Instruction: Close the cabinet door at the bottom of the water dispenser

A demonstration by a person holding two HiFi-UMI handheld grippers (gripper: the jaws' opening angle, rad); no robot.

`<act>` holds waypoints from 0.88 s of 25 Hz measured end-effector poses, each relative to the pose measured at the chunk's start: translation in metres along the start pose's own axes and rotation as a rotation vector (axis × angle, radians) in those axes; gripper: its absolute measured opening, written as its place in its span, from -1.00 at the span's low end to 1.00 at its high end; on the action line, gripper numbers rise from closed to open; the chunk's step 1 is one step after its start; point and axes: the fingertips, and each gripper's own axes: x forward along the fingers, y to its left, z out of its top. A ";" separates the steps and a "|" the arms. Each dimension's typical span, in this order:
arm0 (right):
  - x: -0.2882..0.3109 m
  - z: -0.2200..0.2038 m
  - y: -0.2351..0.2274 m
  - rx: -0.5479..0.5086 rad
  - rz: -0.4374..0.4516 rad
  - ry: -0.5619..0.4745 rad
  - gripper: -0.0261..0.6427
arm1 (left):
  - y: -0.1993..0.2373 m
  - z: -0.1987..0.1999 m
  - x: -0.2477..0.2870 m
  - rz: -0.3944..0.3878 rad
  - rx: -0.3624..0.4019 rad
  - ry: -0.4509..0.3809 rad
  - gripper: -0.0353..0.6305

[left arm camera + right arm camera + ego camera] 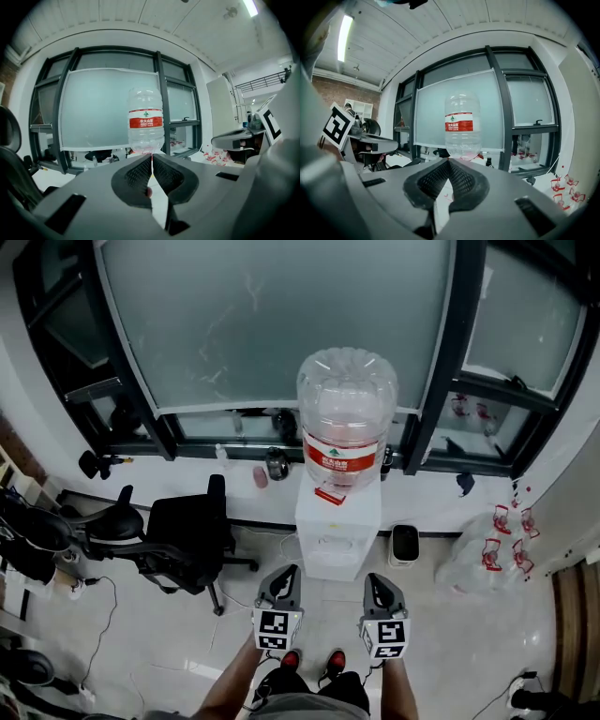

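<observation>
The white water dispenser (337, 526) stands against the window wall with a clear, red-labelled bottle (347, 413) on top. From above, its bottom cabinet door cannot be made out. My left gripper (289, 571) and right gripper (372, 579) hang side by side just in front of the dispenser, a little apart from it, both pointing at it. In the left gripper view the jaws meet at the tips (151, 156) with nothing between them, below the bottle (146, 124). The right gripper (449, 161) is likewise shut and empty under the bottle (462, 125).
A black office chair (187, 531) stands left of the dispenser, an exercise machine (42, 526) further left. A small white device (405, 543) and a plastic bag of bottles (487, 549) sit to the right. The person's feet (311, 662) are on the tiled floor below the grippers.
</observation>
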 end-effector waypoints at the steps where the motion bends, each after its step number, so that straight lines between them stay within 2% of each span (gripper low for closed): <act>1: -0.001 0.003 0.005 -0.005 0.004 -0.002 -0.87 | 0.002 0.001 -0.005 -0.001 0.000 -0.001 -0.81; 8: -0.005 0.015 0.037 -0.022 0.018 -0.021 -0.87 | 0.021 0.015 -0.033 -0.001 0.024 -0.016 -0.81; 22: -0.010 0.018 0.050 -0.014 0.005 -0.029 -0.87 | 0.031 0.013 -0.045 -0.018 0.009 -0.013 -0.81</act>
